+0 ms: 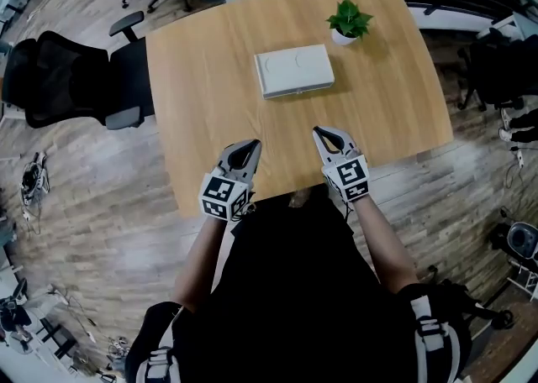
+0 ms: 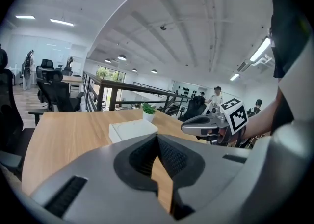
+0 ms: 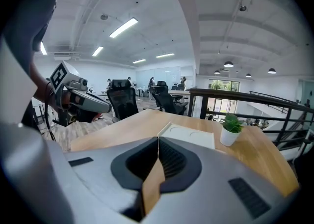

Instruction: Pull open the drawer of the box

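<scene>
Dark sleeves and bare forearms are seen lowest in the head view, and from them the left tongs (image 1: 249,149) and the right tongs (image 1: 323,134) are held over the near edge of the table (image 1: 202,104). Both pairs are shown drawn together at the tips, with nothing gripped between them. The white box (image 1: 294,70) is seen lying flat and closed near the middle of the table, well apart from both tongs. A small potted plant (image 1: 348,20) is set just beyond its far right corner. A black office chair (image 1: 71,79) is parked at the table's left side.
</scene>
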Demonstrator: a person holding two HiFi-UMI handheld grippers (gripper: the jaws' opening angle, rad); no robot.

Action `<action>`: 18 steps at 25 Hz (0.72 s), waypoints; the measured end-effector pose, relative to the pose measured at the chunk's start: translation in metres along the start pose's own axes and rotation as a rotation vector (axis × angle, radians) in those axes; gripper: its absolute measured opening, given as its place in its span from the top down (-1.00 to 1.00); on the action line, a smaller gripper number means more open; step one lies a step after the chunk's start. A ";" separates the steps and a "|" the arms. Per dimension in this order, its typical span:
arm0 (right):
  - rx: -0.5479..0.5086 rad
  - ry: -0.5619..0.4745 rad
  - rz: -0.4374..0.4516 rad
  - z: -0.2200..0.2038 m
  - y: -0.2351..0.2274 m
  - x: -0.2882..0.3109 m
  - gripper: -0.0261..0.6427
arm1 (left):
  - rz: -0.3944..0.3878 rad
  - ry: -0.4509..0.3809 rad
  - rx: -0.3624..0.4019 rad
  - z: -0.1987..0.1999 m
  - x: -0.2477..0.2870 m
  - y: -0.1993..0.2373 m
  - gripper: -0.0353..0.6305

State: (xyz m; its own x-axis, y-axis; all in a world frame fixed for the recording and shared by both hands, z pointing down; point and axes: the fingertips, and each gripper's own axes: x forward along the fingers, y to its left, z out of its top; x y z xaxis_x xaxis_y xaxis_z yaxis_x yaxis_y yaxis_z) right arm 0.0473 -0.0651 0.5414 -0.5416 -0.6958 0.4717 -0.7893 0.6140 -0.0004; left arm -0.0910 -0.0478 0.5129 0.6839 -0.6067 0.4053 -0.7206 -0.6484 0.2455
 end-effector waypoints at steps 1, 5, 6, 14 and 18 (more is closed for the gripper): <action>0.003 0.001 -0.008 0.002 0.000 0.003 0.85 | -0.009 0.003 -0.002 -0.001 0.000 0.003 0.83; 0.010 0.008 -0.043 0.005 0.000 0.011 0.85 | -0.045 0.010 -0.006 -0.003 0.004 0.010 0.83; 0.013 0.008 -0.050 0.005 -0.001 0.013 0.85 | -0.051 0.016 -0.002 -0.003 0.005 0.013 0.83; 0.027 0.032 -0.065 -0.006 -0.013 0.032 0.85 | -0.039 0.013 -0.005 0.003 0.013 0.028 0.83; 0.004 0.026 -0.121 -0.003 -0.027 0.044 0.85 | -0.011 0.018 -0.020 0.002 0.014 0.036 0.83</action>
State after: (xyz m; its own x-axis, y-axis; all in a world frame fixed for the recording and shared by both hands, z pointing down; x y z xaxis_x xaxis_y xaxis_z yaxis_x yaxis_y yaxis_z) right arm 0.0457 -0.1117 0.5645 -0.4347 -0.7549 0.4911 -0.8496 0.5246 0.0544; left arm -0.1067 -0.0807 0.5256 0.6895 -0.5913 0.4183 -0.7156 -0.6453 0.2674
